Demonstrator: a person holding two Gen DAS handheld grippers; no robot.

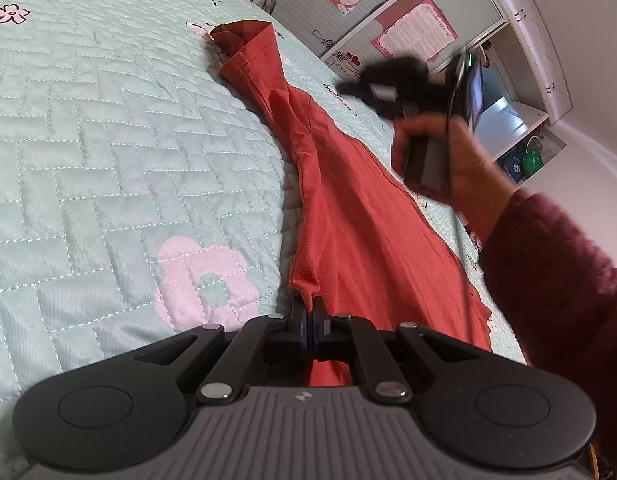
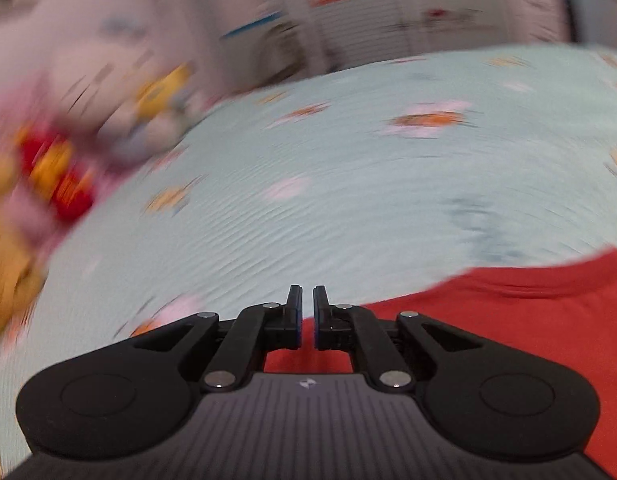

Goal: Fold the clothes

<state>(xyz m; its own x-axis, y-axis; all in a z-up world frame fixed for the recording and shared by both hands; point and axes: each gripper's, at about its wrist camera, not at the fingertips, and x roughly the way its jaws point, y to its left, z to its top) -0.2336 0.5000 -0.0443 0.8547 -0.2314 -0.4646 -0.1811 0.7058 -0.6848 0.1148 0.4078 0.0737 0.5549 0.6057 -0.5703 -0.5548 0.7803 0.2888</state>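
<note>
Left gripper [image 1: 307, 312] pinches red garment [image 1: 348, 208] edge; right gripper [image 2: 307, 312] empty.

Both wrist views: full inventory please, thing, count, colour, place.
garment: 1, red-orange, stretched along the bedspread, one edge pinched in the left gripper
bedspread: 1, pale green quilted with pink flowers, under everything
wardrobe doors: pale, with pink-framed sheets stuck on, behind the bed
soft toys: count unclear from blur, red, yellow and pink, at the bed's left edge in the right wrist view
left gripper: 1, black, shut on the garment
right gripper: 1, black, narrow gap between its fingers, nothing between them, over the bedspread
right hand: 1, dark red sleeve, holding the right gripper above the garment
</note>
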